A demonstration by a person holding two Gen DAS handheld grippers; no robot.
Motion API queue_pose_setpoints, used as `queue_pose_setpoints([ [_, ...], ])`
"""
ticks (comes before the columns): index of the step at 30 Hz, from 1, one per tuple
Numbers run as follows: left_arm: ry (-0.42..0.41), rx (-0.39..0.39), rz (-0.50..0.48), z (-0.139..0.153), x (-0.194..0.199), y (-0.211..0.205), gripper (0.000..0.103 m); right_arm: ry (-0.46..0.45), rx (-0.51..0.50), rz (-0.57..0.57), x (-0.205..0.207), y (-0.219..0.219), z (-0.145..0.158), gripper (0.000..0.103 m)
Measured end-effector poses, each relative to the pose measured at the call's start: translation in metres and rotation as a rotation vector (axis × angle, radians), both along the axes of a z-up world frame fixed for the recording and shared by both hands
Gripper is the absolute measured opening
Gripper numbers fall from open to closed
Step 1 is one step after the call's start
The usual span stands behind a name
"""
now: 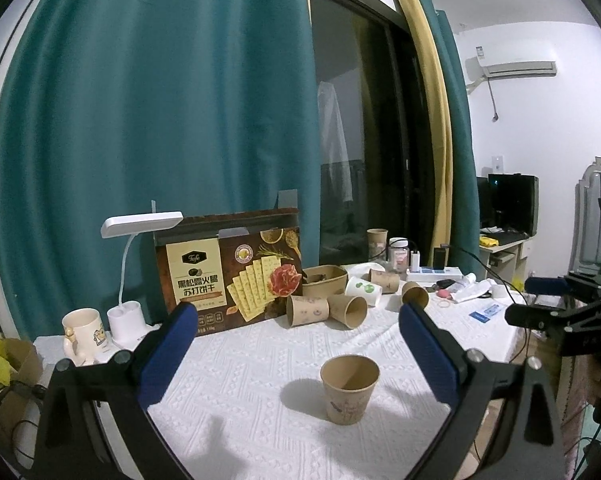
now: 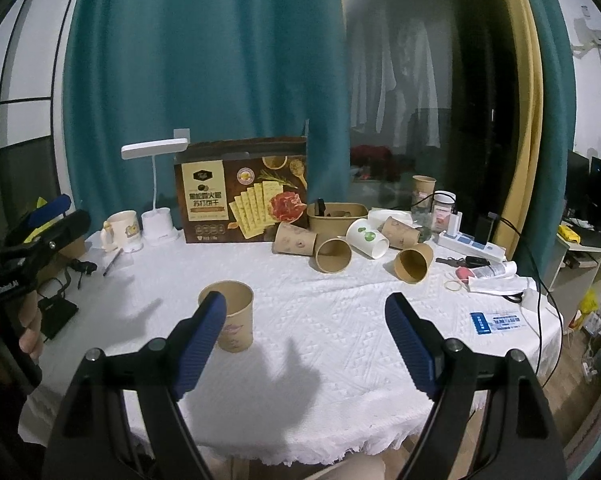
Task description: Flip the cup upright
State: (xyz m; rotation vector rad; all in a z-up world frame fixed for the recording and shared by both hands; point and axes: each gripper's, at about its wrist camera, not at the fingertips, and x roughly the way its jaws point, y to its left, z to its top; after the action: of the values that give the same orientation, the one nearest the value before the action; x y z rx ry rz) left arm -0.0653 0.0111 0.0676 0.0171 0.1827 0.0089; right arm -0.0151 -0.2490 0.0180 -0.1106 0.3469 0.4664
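A brown paper cup [image 1: 349, 389] stands upright, mouth up, on the white tablecloth [image 1: 240, 400]; it also shows in the right wrist view [image 2: 230, 316], partly behind my right gripper's left finger. My left gripper [image 1: 298, 316] is open and empty, held above and behind the cup. My right gripper [image 2: 306, 308] is open and empty, to the right of the cup. Each gripper shows at the edge of the other's view, the right one [image 1: 548, 304] and the left one [image 2: 50, 220].
Several paper cups lie on their sides at the back [image 2: 332, 254], [image 2: 412, 264], with a white cup [image 2: 366, 238] and a paper bowl [image 2: 338, 214]. A cracker box [image 2: 242, 192], desk lamp [image 2: 156, 184], mug [image 2: 120, 228], power strip [image 2: 470, 244] and blue card [image 2: 496, 322] are around.
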Motion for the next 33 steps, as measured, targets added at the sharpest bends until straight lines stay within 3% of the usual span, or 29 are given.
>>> queue_pose_setpoints([
  [33, -0.007, 0.008, -0.003, -0.0027, -0.0047, -0.0052, 0.101, -0.004, -0.002, 0.014, -0.0005, 0.0021, -0.0025, 0.08],
])
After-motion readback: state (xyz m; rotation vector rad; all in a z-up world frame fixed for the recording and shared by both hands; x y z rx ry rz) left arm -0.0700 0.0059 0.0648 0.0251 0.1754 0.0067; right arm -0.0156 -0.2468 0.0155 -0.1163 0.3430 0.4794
